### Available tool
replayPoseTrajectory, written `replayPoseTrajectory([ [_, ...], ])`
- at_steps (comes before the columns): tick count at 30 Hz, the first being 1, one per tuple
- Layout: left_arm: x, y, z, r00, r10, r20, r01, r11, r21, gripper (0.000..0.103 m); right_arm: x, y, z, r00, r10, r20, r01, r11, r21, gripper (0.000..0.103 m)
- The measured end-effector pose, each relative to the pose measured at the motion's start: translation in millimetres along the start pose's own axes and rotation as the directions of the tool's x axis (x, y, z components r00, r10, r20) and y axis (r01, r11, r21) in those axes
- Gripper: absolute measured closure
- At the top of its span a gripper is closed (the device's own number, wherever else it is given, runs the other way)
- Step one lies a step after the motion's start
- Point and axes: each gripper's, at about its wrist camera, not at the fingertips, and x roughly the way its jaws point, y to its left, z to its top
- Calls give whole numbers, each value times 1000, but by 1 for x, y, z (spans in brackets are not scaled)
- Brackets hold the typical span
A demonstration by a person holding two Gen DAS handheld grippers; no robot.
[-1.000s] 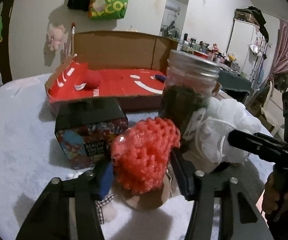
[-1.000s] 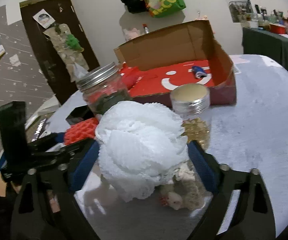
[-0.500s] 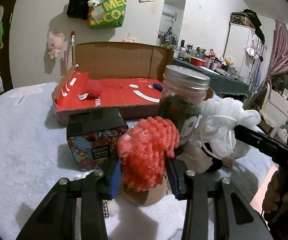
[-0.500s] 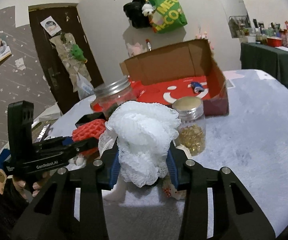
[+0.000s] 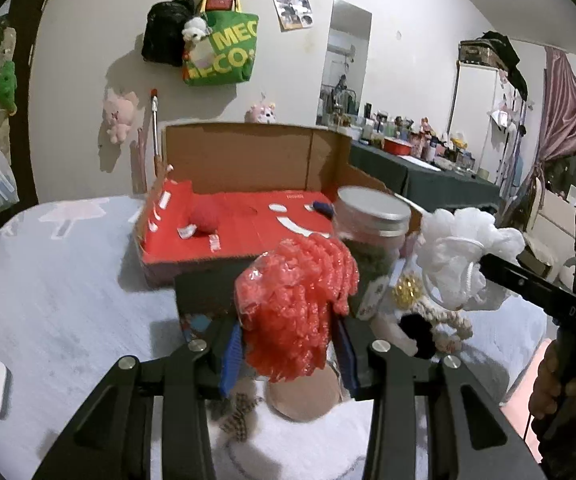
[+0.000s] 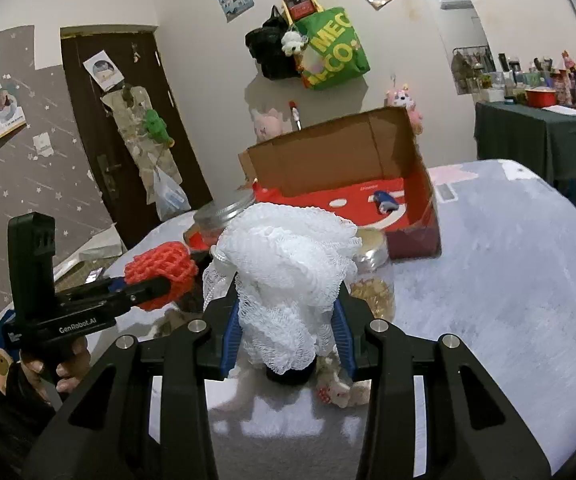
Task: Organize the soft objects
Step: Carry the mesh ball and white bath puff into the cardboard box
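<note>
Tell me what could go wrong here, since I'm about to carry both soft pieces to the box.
The white mesh puff bulges far past the right gripper, so it may brush the gold-filled jar beside it. The left gripper pinches only the lower part of the red net sponge, which could slip near the metal-lidded jar.

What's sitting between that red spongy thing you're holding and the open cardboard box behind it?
In the left wrist view, a black-lidded box sits between the red mesh sponge and the cardboard box. A metal-lidded glass jar stands to its right.
</note>
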Motion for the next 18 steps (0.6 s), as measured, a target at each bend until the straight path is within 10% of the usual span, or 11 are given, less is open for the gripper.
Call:
replayPoseTrajectory([
  [18,37,17,85,997,-65,-52,69,993,92,61,30,-5,83,999,-26,-25,23,994,-108,66],
])
